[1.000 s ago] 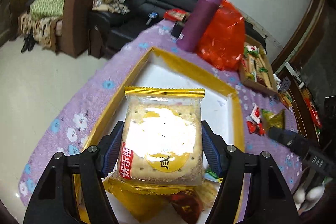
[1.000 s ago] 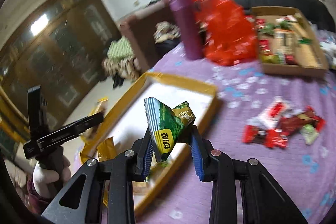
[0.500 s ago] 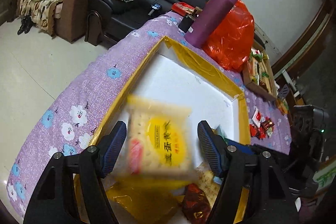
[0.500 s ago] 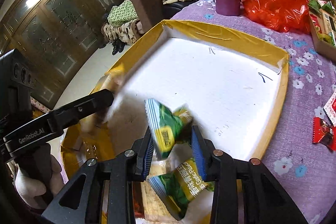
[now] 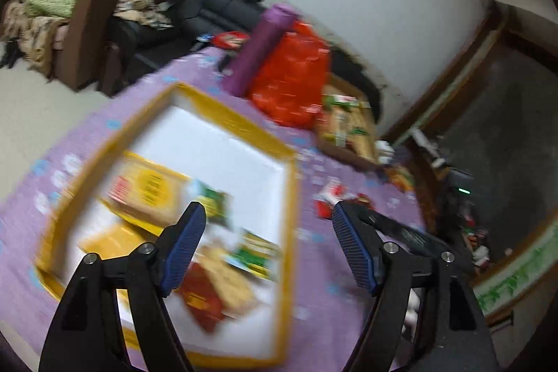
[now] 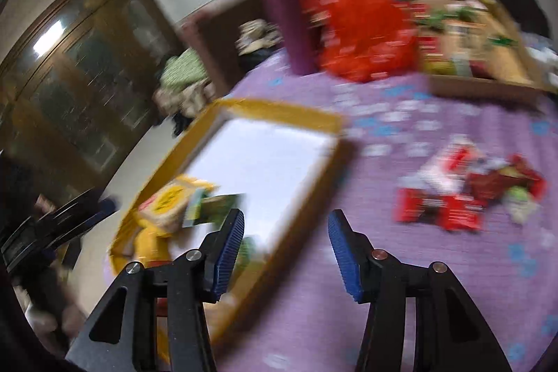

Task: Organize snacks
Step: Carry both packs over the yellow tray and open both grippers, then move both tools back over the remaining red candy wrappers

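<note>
Now two tongs [image 5: 268, 248] [image 6: 286, 244], both empty

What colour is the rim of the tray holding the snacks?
Yellow, around a white floor; the tray rim shows best in the left wrist view.

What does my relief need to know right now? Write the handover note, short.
Left hand-held gripper: open, nothing in it.
Right hand-held gripper: open, nothing in it.
Yellow tray: holds the cracker pack, green packets and a red packet, bunched at its near end.
Left to do: the red snacks loose on the purple tablecloth, right of the tray.
</note>
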### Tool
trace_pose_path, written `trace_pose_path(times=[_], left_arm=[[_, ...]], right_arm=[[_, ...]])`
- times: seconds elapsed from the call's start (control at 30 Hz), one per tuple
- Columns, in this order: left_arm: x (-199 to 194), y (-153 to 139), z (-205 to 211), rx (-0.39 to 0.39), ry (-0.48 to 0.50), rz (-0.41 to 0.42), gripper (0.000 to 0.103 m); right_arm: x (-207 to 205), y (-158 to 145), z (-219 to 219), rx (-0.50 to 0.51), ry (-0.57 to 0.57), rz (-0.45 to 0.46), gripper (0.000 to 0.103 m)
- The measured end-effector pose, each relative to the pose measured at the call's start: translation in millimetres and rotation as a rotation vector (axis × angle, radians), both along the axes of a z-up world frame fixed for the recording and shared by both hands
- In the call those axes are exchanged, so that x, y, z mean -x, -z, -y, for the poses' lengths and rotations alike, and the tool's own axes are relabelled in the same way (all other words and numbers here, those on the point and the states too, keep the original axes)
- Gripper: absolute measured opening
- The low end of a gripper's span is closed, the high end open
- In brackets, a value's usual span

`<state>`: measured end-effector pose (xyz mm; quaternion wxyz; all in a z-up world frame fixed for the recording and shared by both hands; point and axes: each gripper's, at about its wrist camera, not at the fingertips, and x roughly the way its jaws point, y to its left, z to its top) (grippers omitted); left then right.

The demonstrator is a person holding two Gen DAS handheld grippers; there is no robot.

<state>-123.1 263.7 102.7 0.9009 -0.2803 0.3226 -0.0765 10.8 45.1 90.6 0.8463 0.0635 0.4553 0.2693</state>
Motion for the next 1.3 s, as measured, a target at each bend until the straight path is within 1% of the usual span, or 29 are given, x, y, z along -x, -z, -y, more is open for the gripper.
trace_pose_path(times=[0.07, 0.17, 0.23, 0.3, 0.37, 0.47, 0.57, 0.7, 0.77, 0.8, 0.83, 0.87, 0.9, 0.93, 1.03, 1.07, 1.1, 1.13, 1.17, 1.2, 1.23, 1.27, 1.3], left_arm=[[6, 1, 18, 0.026, 0.029, 0.018, 0.078], [8, 10, 42, 0.083, 0.065, 0.022, 0.078], [3, 18, 58, 0.097, 0.095, -0.004, 0.078], [-1, 21, 68, 0.081, 0.113, -0.029, 0.078], [-3, 22, 75, 0.065, 0.123, -0.038, 0.078], [0, 20, 81, 0.04, 0.125, -0.041, 0.078], [0, 20, 82, 0.027, 0.121, -0.042, 0.078], [-3, 26, 82, 0.024, 0.117, -0.061, 0.078], [-4, 28, 81, 0.024, 0.119, -0.067, 0.078], [-4, 28, 80, 0.023, 0.118, -0.067, 0.078], [-4, 29, 79, 0.018, 0.114, -0.068, 0.078], [-4, 29, 78, 0.015, 0.111, -0.07, 0.078], [-4, 30, 78, 0.017, 0.111, -0.072, 0.078], [-5, 31, 78, 0.018, 0.113, -0.074, 0.078], [-5, 34, 80, 0.019, 0.123, -0.08, 0.078], [-4, 34, 81, 0.019, 0.128, -0.082, 0.078], [-5, 35, 82, 0.017, 0.131, -0.083, 0.078], [-4, 35, 83, 0.016, 0.133, -0.083, 0.078], [-4, 35, 84, 0.013, 0.135, -0.083, 0.078], [-4, 35, 85, 0.012, 0.136, -0.084, 0.078], [-4, 35, 87, 0.011, 0.137, -0.087, 0.078], [-4, 36, 89, 0.012, 0.14, -0.09, 0.078], [-5, 37, 93, 0.013, 0.148, -0.094, 0.078]], right_arm=[[-10, 3, 46, 0.002, 0.107, -0.007, 0.053], [-20, 11, 91, 0.028, 0.21, -0.002, 0.054], [-27, 18, 110, 0.056, 0.254, -0.007, 0.054], [-33, 23, 117, 0.064, 0.266, -0.017, 0.054], [-42, 27, 115, 0.065, 0.27, -0.018, 0.054], [-64, 28, 100, 0.083, 0.277, 0.009, 0.054], [-95, 34, 78, 0.137, 0.268, 0.014, 0.054], [-119, 51, 54, 0.207, 0.258, 0.002, 0.053], [-125, 64, 40, 0.266, 0.229, -0.034, 0.052], [-122, 66, 35, 0.298, 0.213, -0.022, 0.051], [-116, 66, 31, 0.329, 0.193, -0.007, 0.045], [-108, 67, 30, 0.34, 0.165, -0.018, 0.038], [-100, 65, 30, 0.345, 0.154, -0.015, 0.034], [-92, 65, 31, 0.344, 0.129, -0.034, 0.028], [-53, 63, 36, 0.349, 0.041, -0.063, 0.027], [-40, 64, 40, 0.346, 0.008, -0.087, 0.03], [-25, 60, 49, 0.32, -0.012, -0.091, 0.029], [-14, 52, 62, 0.252, -0.027, -0.103, 0.031], [-5, 42, 79, 0.155, -0.021, -0.106, 0.028], [-1, 35, 94, 0.098, 0.005, -0.092, 0.029], [3, 26, 111, 0.067, 0.054, -0.058, 0.032], [5, 20, 121, 0.074, 0.091, -0.027, 0.038], [4, 17, 131, 0.099, 0.132, 0.004, 0.041]])
